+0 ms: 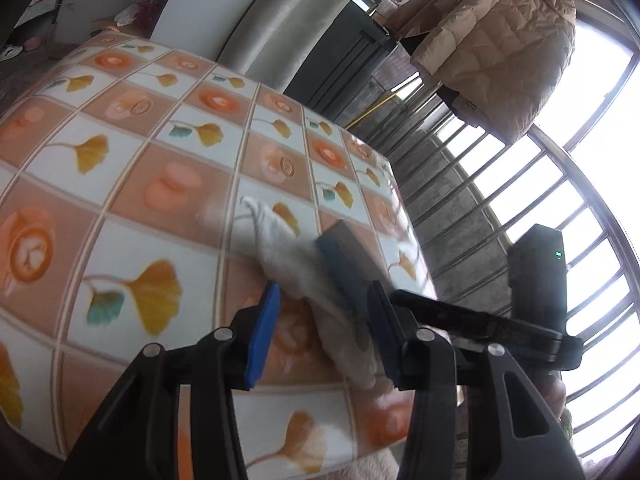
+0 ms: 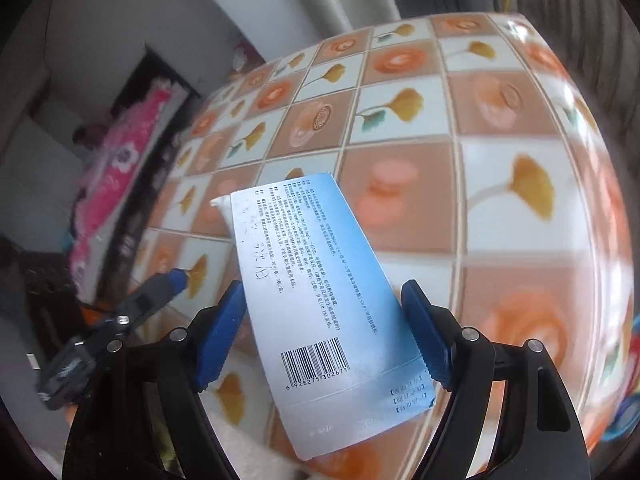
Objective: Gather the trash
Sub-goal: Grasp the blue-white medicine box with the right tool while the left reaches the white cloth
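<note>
A crumpled white tissue (image 1: 296, 252) lies between the blue pads (image 1: 260, 340) of my left gripper (image 1: 320, 316), which close against it just above the patterned tablecloth (image 1: 120, 184). A flat blue-and-white box (image 2: 320, 280) with printed text and a barcode sits between the pads of my right gripper (image 2: 324, 328), which is shut on it over the tablecloth (image 2: 500, 120). In the left wrist view the box (image 1: 348, 256) shows edge-on beside the tissue, with the right gripper's black body (image 1: 536, 280) behind it. The tissue's tip (image 2: 218, 202) peeks out behind the box. A left fingertip (image 2: 178, 279) shows at lower left.
The table's edge (image 1: 404, 216) runs close to the right of both grippers, with a barred window (image 1: 500, 208) beyond it. A beige quilted jacket (image 1: 492, 40) hangs above. A pink patterned cloth (image 2: 116, 176) lies off the table's far left side.
</note>
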`<move>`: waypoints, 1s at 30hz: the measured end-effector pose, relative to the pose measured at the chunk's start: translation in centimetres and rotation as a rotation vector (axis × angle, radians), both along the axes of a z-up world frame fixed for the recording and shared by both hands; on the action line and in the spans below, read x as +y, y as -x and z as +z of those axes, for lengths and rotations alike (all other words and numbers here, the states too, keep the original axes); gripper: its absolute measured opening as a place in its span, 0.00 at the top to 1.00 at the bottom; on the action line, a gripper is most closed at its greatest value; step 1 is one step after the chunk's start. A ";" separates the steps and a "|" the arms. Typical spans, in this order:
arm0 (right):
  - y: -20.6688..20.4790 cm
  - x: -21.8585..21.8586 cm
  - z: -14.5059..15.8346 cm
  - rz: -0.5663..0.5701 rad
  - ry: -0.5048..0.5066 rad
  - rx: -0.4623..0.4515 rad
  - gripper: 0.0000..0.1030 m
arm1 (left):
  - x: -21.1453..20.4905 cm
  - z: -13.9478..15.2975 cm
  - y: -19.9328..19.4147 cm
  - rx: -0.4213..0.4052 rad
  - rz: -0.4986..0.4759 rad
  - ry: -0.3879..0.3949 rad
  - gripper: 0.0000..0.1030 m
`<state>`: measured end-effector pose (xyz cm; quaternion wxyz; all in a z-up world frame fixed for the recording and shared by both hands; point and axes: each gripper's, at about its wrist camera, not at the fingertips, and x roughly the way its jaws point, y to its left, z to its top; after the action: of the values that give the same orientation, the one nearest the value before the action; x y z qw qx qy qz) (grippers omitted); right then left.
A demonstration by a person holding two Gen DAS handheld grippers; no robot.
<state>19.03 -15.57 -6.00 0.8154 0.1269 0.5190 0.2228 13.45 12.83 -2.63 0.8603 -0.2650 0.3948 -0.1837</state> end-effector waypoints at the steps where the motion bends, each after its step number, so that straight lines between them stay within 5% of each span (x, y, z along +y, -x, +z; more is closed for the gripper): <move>1: 0.9 -1.1 0.3 -0.038 -0.031 -0.016 0.29 | 0.0 -0.1 0.4 0.006 -0.004 -0.007 0.57; 2: 1.3 -1.8 0.7 -0.068 -0.035 -0.034 0.31 | 0.0 -0.3 0.7 0.016 -0.009 -0.016 0.57; 4: 2.2 -3.6 1.7 -0.141 -0.030 -0.079 0.56 | -0.1 -0.6 1.0 0.034 -0.015 -0.028 0.57; 5: 2.4 -4.1 1.9 -0.163 -0.035 -0.082 0.59 | -0.2 -0.7 1.1 0.040 -0.018 -0.030 0.57; 13: 2.5 -3.9 2.0 -0.196 0.133 -0.136 0.53 | -1.9 -0.7 1.2 0.039 -0.030 -0.044 0.57; 23: 3.3 -5.0 1.5 -0.190 0.101 -0.117 0.30 | -4.3 -0.8 -1.2 0.045 -0.031 -0.125 0.48; 30: 4.0 -6.4 2.1 -0.214 0.074 -0.127 0.29 | -4.3 -1.4 -3.9 0.068 0.055 -0.164 0.47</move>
<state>15.04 -21.97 -3.93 0.8700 0.1371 0.4575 0.1227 17.31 8.55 -4.04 0.8700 -0.2104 0.4300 -0.1181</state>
